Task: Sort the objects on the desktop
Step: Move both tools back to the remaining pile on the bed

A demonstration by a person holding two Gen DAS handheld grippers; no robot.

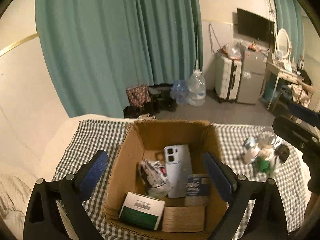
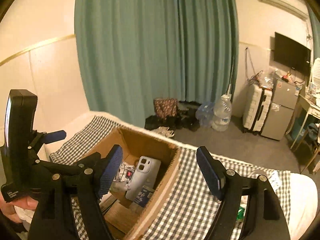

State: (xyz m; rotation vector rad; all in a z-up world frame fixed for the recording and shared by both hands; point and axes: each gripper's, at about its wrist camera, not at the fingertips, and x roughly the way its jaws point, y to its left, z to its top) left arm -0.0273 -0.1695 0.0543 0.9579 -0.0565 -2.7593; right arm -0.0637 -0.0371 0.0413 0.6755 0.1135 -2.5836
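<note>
An open cardboard box stands on the checked bedcover. In it lie a pale phone, a crumpled packet, a green and white carton and a blue sachet. My left gripper hangs above the box, open, with nothing between its blue pads. In the right wrist view my right gripper is open and empty over the right wall of the box, with the phone below it. A hand holds the left gripper at the left edge of that view.
A heap of small bottles and a green item lies on the checked bedcover right of the box. Beyond the bed are a teal curtain, water jugs, a white suitcase and a small fridge.
</note>
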